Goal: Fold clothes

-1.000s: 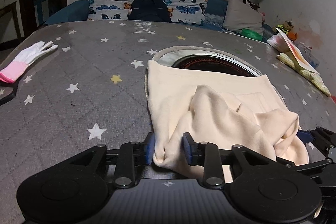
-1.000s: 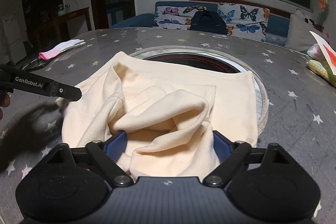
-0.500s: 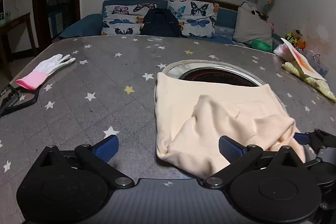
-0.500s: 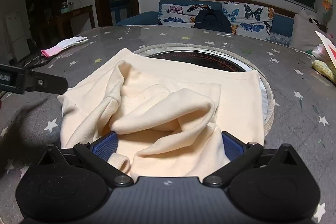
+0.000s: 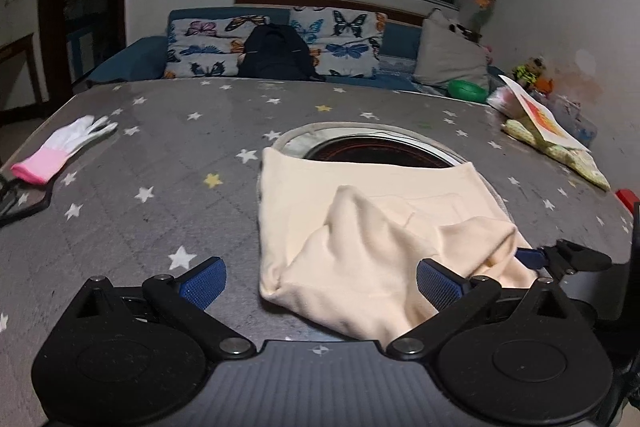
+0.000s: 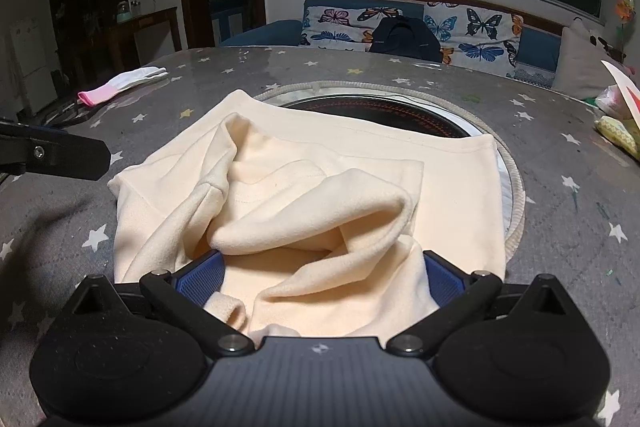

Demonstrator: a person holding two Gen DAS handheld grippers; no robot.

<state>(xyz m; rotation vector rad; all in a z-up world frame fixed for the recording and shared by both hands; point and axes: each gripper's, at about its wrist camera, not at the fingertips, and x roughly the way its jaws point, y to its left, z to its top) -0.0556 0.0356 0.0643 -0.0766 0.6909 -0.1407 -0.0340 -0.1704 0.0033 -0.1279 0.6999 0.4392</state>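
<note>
Cream garment (image 5: 360, 227) is bunched on the bench (image 5: 160, 155), right ahead of both my jaws. Left gripper (image 5: 320, 281) is spread wide at its near-left corner; right gripper (image 6: 320, 281), also spread, straddles the rumpled heap, so it's closer.

Home living room: butterfly-cushioned sofa (image 5: 276, 39), star-patterned table (image 5: 160, 147).

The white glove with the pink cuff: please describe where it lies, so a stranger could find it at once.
Start at the grey star-printed table and go to its far left edge, away from the cream garment in the middle. The glove lies flat there, alone: small and white with a pink cuff, unlike the large cream cloth.
</note>
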